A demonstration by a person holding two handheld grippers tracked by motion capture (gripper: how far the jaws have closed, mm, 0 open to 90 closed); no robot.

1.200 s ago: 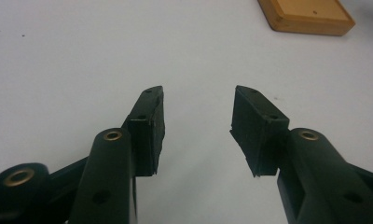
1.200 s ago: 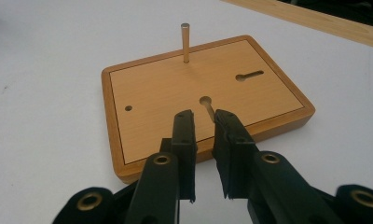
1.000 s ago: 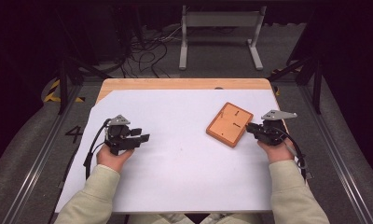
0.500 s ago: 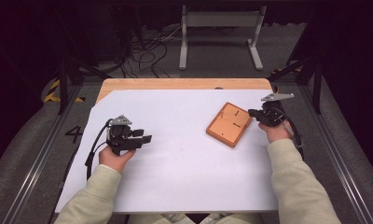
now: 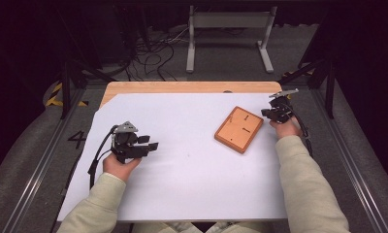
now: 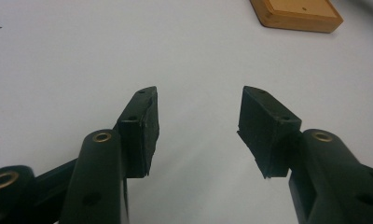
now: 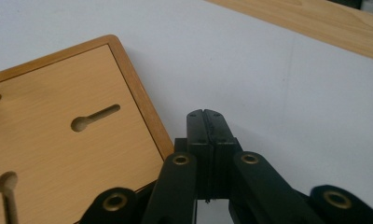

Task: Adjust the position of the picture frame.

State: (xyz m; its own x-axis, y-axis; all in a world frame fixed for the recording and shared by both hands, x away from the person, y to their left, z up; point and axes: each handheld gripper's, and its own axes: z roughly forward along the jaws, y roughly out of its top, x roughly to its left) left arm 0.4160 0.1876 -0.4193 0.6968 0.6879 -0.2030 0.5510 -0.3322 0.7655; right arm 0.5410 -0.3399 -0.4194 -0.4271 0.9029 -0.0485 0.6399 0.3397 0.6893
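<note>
The flat rectangular orange wooden board (image 5: pixel 239 129) is not yet gripped: right claw (image 7: pixel 207 119) closed empty beside it, left claw (image 6: pixel 197 122) open.

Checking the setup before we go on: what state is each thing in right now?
Left gripper: open, empty, over the white sheet.
Right gripper: shut, empty, beside the board's edge.
Wooden board: flat on the sheet, keyhole slots up, not held.
</note>
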